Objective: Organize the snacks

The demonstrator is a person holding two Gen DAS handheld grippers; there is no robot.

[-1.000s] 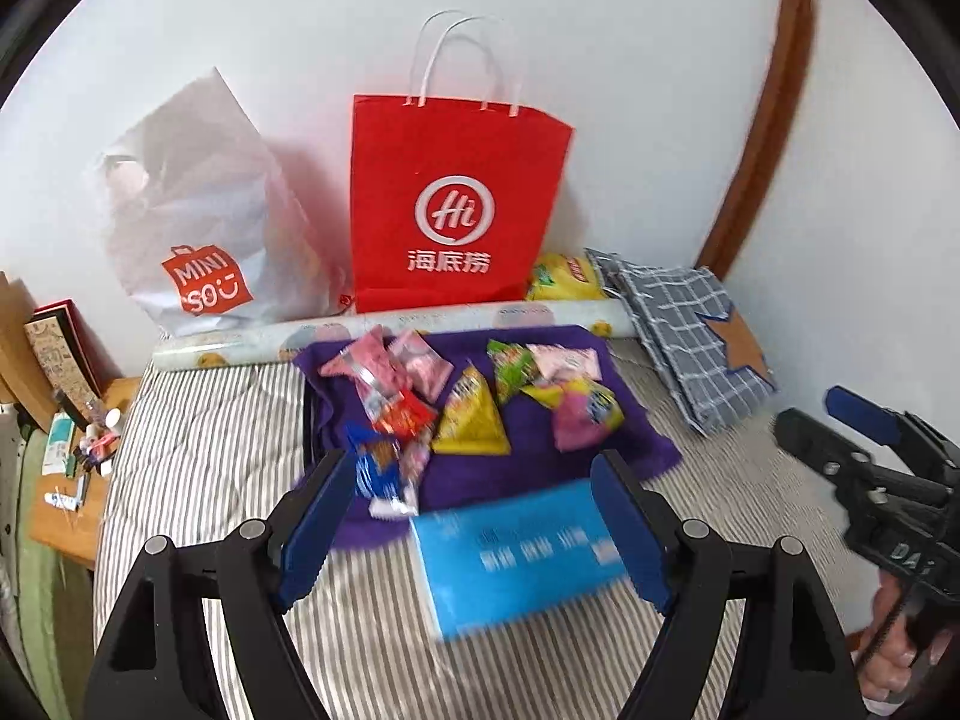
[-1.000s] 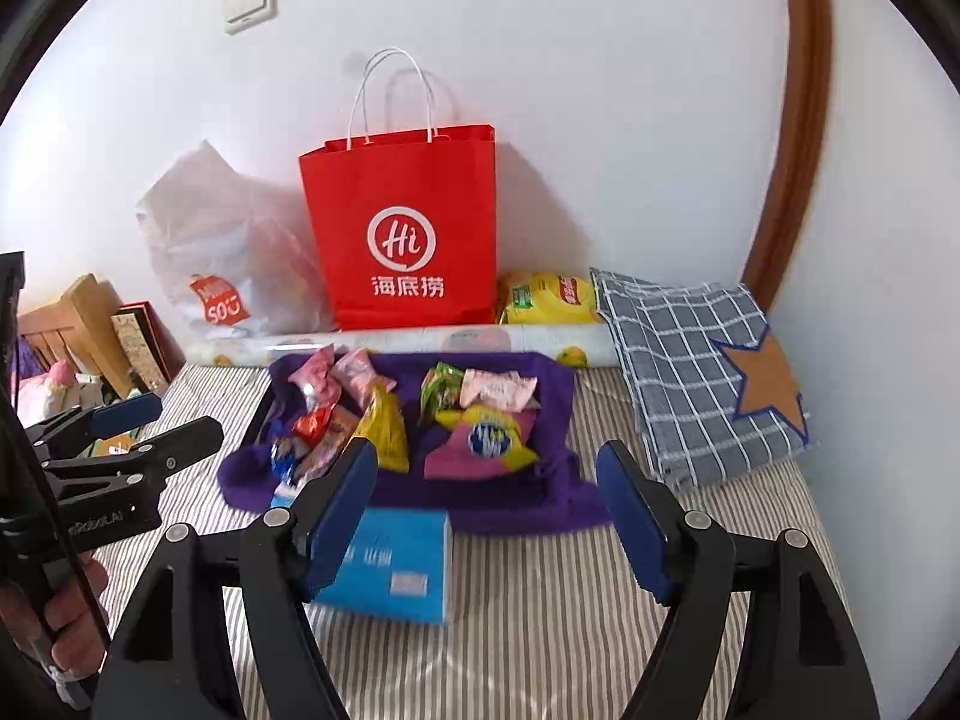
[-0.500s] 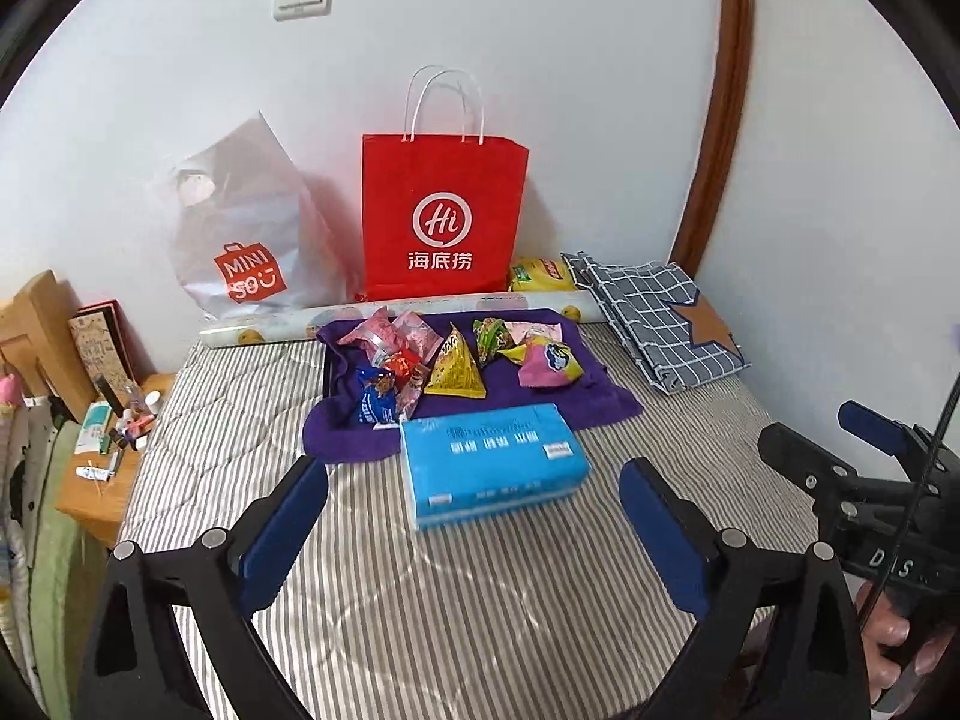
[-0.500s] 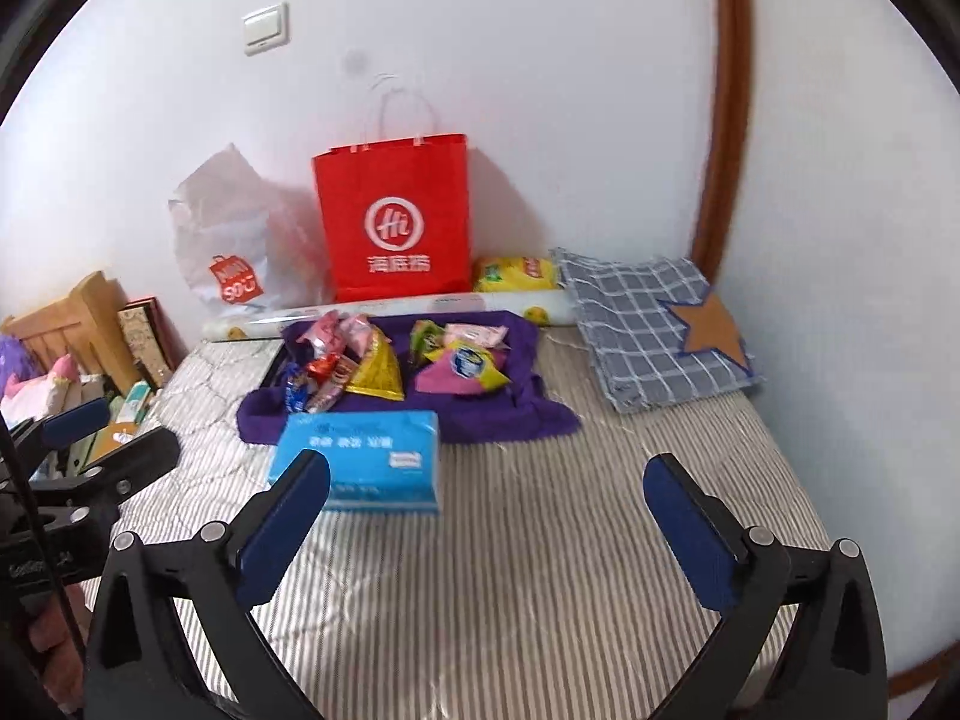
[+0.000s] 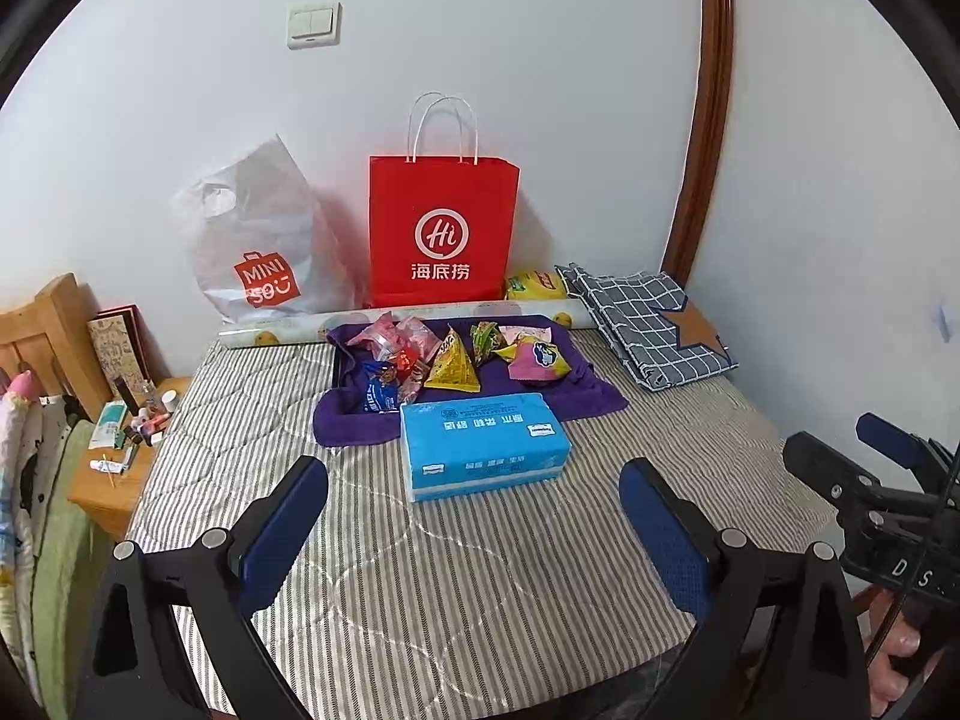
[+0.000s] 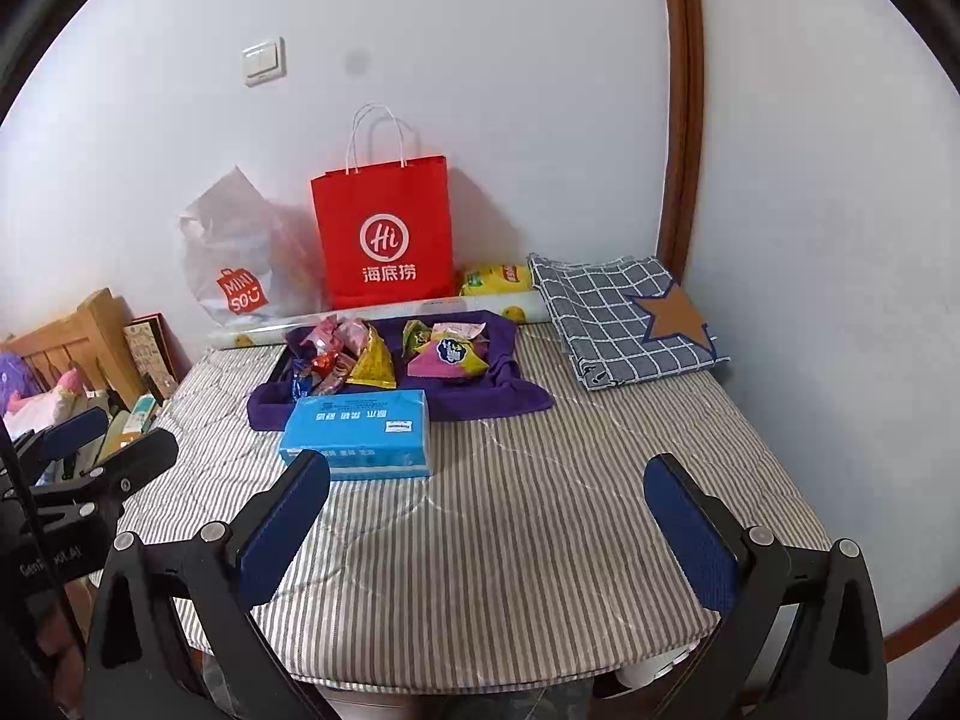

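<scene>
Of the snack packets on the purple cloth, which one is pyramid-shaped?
The yellow packet in the middle of the purple cloth. It stands up as a pointed pyramid; the packets around it are flat or crumpled.

walls: pale white (image 5: pixel 540 60) | switch: double (image 5: pixel 311 24) | trim: brown wood (image 5: pixel 702 120) | nightstand: wooden (image 5: pixel 120 480)

Two wrist views – side by side, facing the wall, sharing snacks (image 5: pixel 456 354).
</scene>
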